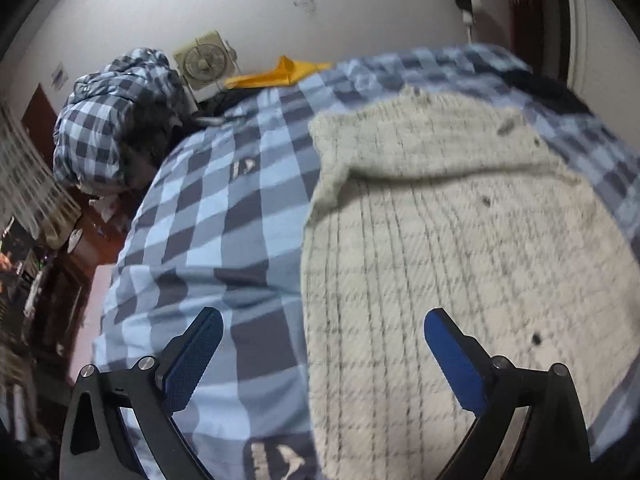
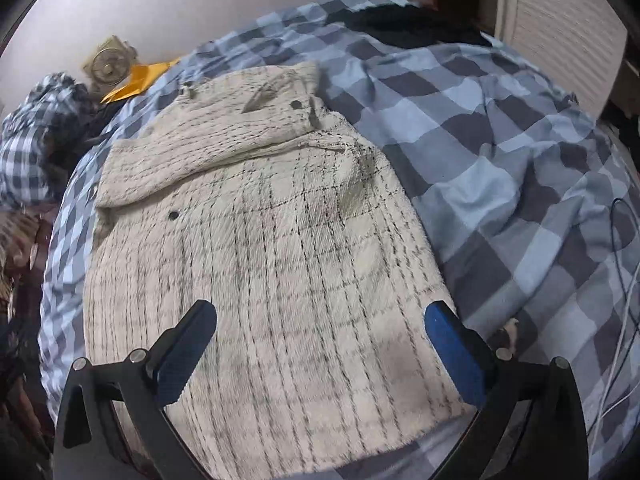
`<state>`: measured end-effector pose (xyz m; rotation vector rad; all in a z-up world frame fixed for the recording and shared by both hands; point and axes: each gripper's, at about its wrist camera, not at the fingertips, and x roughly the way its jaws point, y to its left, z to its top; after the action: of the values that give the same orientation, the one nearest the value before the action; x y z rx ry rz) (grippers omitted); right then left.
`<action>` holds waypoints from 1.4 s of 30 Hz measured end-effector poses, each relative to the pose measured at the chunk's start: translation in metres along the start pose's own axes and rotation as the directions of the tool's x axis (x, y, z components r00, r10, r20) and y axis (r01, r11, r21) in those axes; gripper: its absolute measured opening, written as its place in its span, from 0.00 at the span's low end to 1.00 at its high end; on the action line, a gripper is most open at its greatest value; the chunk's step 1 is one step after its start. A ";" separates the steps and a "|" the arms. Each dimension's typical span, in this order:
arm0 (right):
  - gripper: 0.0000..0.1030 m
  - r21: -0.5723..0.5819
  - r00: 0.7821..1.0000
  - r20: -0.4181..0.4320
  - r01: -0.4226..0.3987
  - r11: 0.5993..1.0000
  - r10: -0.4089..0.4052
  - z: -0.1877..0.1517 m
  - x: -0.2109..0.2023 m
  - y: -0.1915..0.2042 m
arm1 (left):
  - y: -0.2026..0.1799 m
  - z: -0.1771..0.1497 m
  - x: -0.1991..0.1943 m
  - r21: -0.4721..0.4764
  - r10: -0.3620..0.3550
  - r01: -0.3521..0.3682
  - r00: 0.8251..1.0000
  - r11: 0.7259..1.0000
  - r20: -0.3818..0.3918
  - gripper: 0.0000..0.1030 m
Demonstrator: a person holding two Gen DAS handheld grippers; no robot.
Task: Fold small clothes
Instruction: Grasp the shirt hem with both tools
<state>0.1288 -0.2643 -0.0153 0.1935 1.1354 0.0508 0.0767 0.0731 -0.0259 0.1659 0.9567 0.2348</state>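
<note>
My left tongs are spread wide with nothing between the blue pads, one finger over the checked bedspread and the other over the near left part of the cream sweater. My right tongs are just as wide apart and empty, hanging over the sweater near its bottom hem, with the right finger close to the garment's right edge. The sweater lies flat on the bed, cream knit crossed by thin dark lines in a grid, with a few dark buttons; one sleeve is folded across the chest. I see no boxes or baskets holding anything in either view. My left view alone shows the cluttered wooden furniture beside the bed, down at the left, and a dark plug on the wall. My right view alone shows the bedspread rumpled to the sweater's right, a dark garment at the far end of the bed, thin cords along the right edge and a pale slatted panel beyond. Both views catch the bundled checked bedding at the far left, a small fan against the wall, and an orange-yellow sheet next to it.
</note>
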 end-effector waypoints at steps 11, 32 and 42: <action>0.99 0.050 0.989 -0.145 -0.032 0.998 0.039 -0.033 -0.019 -0.052 | 0.006 -0.037 0.049 0.012 -0.255 0.277 0.902 0.961 -0.348 0.99; 0.10 0.094 0.868 -0.497 0.069 0.993 -0.013 -0.032 0.121 -0.062 | 0.015 -0.081 0.139 -0.216 -0.356 0.287 0.659 0.933 -0.663 0.33; 0.04 0.203 0.939 -0.235 -0.205 0.957 0.251 -0.019 0.062 -0.040 | 0.050 -0.045 0.063 -0.425 -0.634 0.497 0.717 0.757 -0.291 0.06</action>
<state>0.1351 -0.2928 -0.0857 0.4887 1.3749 0.1882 0.0689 0.1397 -0.0892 -0.5122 1.3391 -0.1719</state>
